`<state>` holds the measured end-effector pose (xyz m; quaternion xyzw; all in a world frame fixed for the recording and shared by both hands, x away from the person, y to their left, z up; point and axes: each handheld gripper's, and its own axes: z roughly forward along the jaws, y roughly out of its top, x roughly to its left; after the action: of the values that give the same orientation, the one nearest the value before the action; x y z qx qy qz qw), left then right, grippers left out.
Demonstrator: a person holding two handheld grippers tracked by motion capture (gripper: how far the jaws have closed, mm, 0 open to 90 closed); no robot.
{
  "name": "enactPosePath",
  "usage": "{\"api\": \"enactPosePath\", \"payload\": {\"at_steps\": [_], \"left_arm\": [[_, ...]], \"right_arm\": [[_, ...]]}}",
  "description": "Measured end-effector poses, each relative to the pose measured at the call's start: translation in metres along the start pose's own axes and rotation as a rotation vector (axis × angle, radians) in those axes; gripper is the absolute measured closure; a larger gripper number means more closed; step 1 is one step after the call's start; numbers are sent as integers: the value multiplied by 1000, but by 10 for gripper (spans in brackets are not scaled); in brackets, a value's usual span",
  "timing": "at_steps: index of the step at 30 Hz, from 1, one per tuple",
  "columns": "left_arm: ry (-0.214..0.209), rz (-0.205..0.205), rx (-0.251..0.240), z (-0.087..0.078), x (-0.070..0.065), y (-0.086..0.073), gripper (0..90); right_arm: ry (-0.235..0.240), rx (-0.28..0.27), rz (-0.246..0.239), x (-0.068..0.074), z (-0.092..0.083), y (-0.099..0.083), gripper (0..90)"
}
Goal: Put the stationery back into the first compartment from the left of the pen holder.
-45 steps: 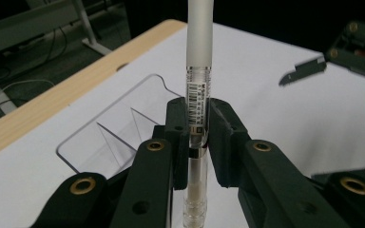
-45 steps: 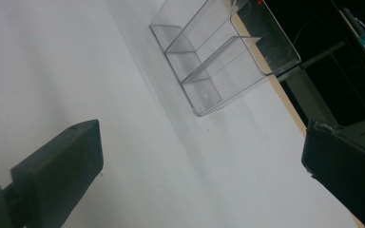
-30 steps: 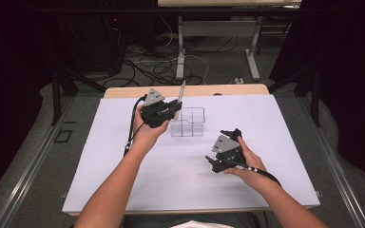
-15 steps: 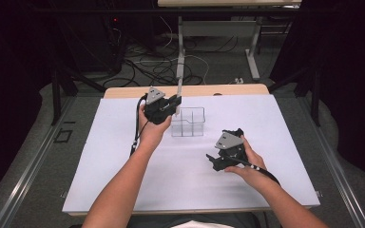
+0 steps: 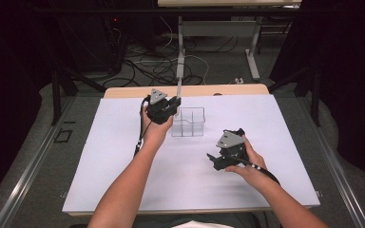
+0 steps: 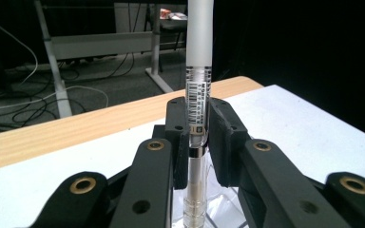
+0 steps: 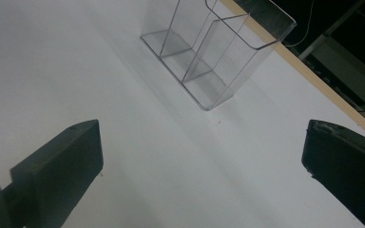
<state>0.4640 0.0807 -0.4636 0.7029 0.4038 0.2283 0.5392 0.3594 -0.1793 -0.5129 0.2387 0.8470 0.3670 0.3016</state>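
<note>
- The left gripper (image 5: 174,103) is clenched on one pen (image 6: 198,95), which stands upright between its jaws; the left gripper view shows the pads pressing its clear barrel just below the barcode label.
- In that view the pen's frosted white upper part is cut off by the top edge, and its lower end runs out of the bottom edge, so neither tip can be seen.
- In the high view the pen (image 5: 178,88) rises above the left gripper at the left rear corner of the clear organizer (image 5: 188,121); whether its lower end is already inside a compartment cannot be told.
- The right gripper (image 5: 213,158) rests low over the white table (image 5: 100,156) to the right front of the organizer, well apart from it, jaws released and wide with nothing between them, as the right gripper view shows.
- There is one clear organizer (image 7: 218,52); the right gripper view shows upright dividers and at least two compartments on its near side, its top cut off by the frame edge. The compartments in sight hold nothing.
- Count: two grippers, one pen, one organizer.
- Beyond the table's wooden rear edge (image 5: 123,91) the floor is dark; cables (image 5: 147,71) lie there, hard to count.
</note>
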Motion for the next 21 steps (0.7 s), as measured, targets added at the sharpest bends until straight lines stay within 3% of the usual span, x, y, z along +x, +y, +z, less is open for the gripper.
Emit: {"api": "enactPosePath", "payload": {"at_steps": [21], "left_arm": [[26, -21, 92, 12, 5, -13, 798]], "right_arm": [[14, 9, -6, 1, 1, -1, 0]]}}
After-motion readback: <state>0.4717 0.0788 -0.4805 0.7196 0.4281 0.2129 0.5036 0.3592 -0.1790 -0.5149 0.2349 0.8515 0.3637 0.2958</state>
